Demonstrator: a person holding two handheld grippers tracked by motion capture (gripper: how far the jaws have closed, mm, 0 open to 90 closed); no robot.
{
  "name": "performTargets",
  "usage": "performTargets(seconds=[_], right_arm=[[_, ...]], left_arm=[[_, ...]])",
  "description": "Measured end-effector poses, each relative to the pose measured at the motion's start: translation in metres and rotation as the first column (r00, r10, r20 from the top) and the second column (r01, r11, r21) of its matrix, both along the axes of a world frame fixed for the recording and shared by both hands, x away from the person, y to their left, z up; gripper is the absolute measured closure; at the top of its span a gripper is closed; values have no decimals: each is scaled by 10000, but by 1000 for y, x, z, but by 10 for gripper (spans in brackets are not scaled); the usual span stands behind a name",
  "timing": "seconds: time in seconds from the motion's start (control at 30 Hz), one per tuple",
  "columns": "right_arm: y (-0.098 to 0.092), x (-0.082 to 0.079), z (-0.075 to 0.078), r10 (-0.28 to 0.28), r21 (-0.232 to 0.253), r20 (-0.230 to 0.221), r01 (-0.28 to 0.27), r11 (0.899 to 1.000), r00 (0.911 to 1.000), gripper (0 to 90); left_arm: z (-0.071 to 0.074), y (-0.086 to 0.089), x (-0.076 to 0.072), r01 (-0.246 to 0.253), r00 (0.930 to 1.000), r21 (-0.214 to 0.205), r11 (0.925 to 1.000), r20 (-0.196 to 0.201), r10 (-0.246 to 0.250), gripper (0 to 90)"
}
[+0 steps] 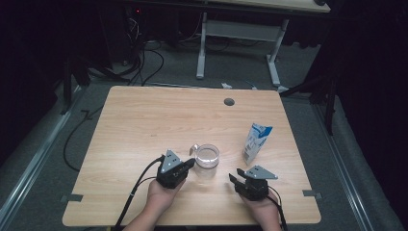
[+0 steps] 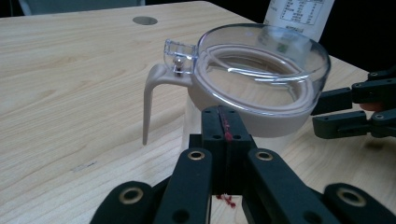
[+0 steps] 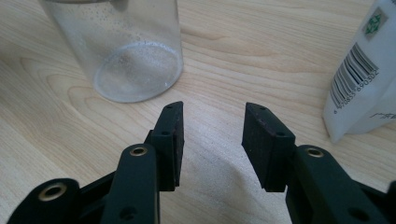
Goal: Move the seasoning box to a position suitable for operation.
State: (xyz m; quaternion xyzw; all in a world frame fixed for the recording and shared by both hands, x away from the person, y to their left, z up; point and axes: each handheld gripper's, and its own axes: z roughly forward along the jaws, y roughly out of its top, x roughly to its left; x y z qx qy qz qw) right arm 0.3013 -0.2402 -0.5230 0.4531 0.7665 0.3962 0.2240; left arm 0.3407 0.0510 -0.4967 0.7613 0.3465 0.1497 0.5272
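A clear jug (image 1: 207, 155) with a beige rim, a see-through lid and a beige handle (image 2: 152, 98) stands on the wooden table (image 1: 144, 120). My left gripper (image 1: 190, 165) is shut with nothing between its jaws. Its tips (image 2: 227, 122) sit right at the near side of the jug (image 2: 261, 79), just under the rim; whether they touch it I cannot tell. My right gripper (image 1: 233, 178) is open and empty, low over the table to the jug's right. In its own view the right gripper (image 3: 212, 126) points at bare wood between the jug (image 3: 126, 51) and a carton (image 3: 362, 84).
A white and blue carton (image 1: 255, 143) stands upright to the right of the jug, its top also visible behind the jug (image 2: 299, 11). The right gripper's open jaws (image 2: 336, 112) reach in from the right. A round cable hole (image 1: 229, 102) lies near the table's far edge.
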Motion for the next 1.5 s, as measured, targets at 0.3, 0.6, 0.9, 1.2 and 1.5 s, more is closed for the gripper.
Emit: performTargets(seconds=[0.3, 0.6, 0.9, 1.2, 1.5], right_arm=[[-3, -2, 3, -87, 29, 137, 87, 10000, 9999, 591], [-5, -3, 5, -211, 164, 138, 209, 9996, 9997, 591], [-5, -3, 6, -114, 147, 206, 111, 9998, 9997, 591], [-5, -3, 6, -112, 142, 214, 109, 9998, 9997, 591], [-4, -3, 6, -94, 135, 173, 91, 9999, 9998, 590]], left_arm=[[4, 2, -2, -193, 9997, 20, 9998, 168, 193, 900], [13, 7, 3, -371, 9989, 153, 9992, 277, 366, 900], [21, 6, 7, -421, 9983, 325, 9986, 413, 408, 900], [32, 6, 18, -549, 9968, 445, 9975, 597, 522, 900], [39, -2, 35, -729, 9957, 654, 9952, 625, 689, 899]])
